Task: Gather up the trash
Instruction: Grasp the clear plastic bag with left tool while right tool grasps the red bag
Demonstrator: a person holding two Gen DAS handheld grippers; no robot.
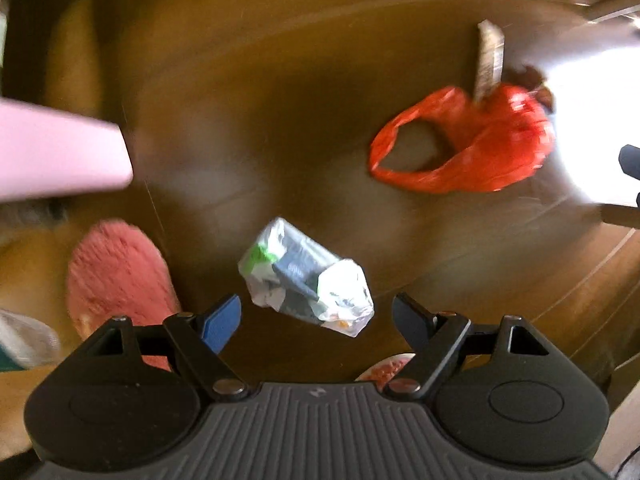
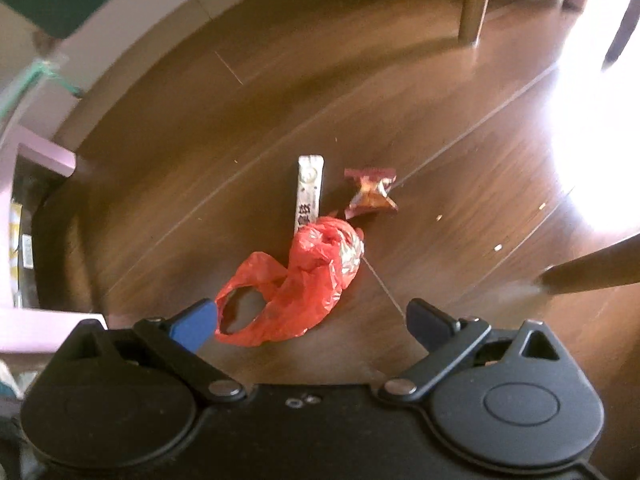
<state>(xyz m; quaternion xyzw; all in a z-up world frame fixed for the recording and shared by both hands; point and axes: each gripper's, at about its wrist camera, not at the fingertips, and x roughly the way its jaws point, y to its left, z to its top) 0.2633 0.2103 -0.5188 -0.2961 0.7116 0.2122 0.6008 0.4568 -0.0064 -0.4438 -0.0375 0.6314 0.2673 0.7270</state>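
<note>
Both views look down at a dark wooden floor. A crumpled white wrapper with green and grey print lies just beyond my left gripper, whose fingers stand wide apart with nothing between them. A red plastic bag lies further off to the right, with a long white packet behind it. In the right wrist view the same red bag lies just ahead of my right gripper, open, its left finger close beside the bag's handle loop. The white packet and a red-brown snack wrapper lie beyond the bag.
A person's foot in a fuzzy pink slipper stands left of the left gripper, and a second slipper shows under it. A pale pink furniture edge juts in at left. Chair legs stand at the back, another leg at right. Glare whitens the right floor.
</note>
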